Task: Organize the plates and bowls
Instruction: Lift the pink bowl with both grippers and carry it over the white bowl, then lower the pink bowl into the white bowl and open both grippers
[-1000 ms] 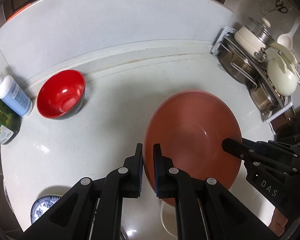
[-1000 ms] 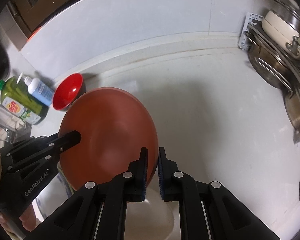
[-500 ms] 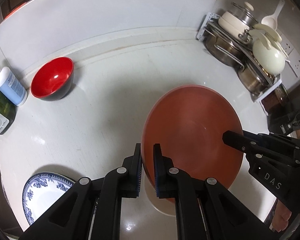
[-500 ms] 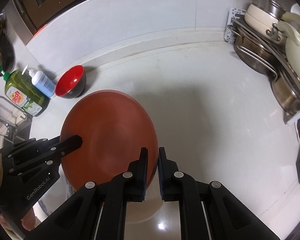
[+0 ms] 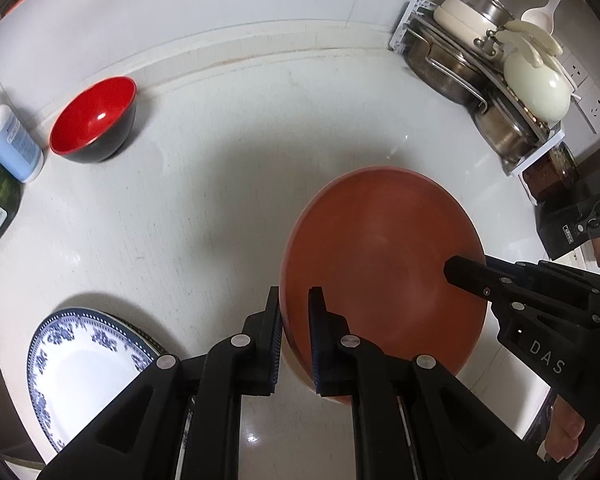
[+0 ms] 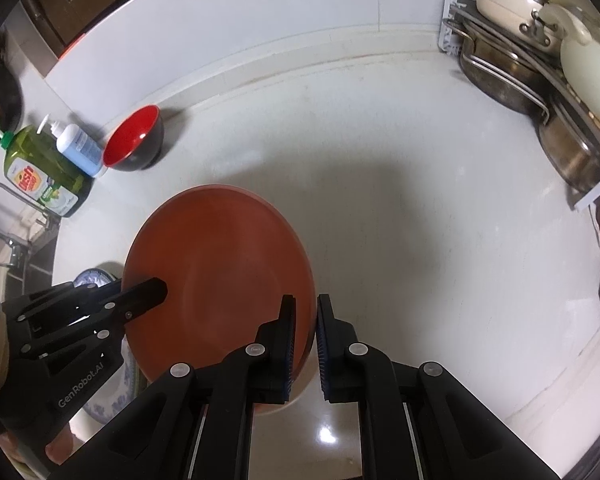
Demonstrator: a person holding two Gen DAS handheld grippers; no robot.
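Note:
A large terracotta-orange plate (image 5: 380,264) (image 6: 220,276) hangs above the white counter, held at two sides. My left gripper (image 5: 294,312) is shut on its left rim, and my right gripper (image 6: 305,320) is shut on its right rim. Each gripper also shows in the other's view: the right gripper (image 5: 448,270) and the left gripper (image 6: 162,290). A red bowl with a black outside (image 5: 94,120) (image 6: 134,144) sits at the back left near the wall. A white plate with blue flowers (image 5: 88,372) (image 6: 100,276) lies at the front left, partly hidden by the orange plate in the right wrist view.
A blue-white pump bottle (image 5: 12,144) (image 6: 78,148) and a green dish-soap bottle (image 6: 40,172) stand at the left edge. A rack with steel pots, cream lids and a ladle (image 5: 496,80) (image 6: 540,76) fills the back right corner. Dark objects (image 5: 572,220) sit at the right.
Both grippers have carried the orange plate back toward the counter's front and slightly down. The red bowl and the pot rack now look farther off, and the blue-flowered plate has come into view.

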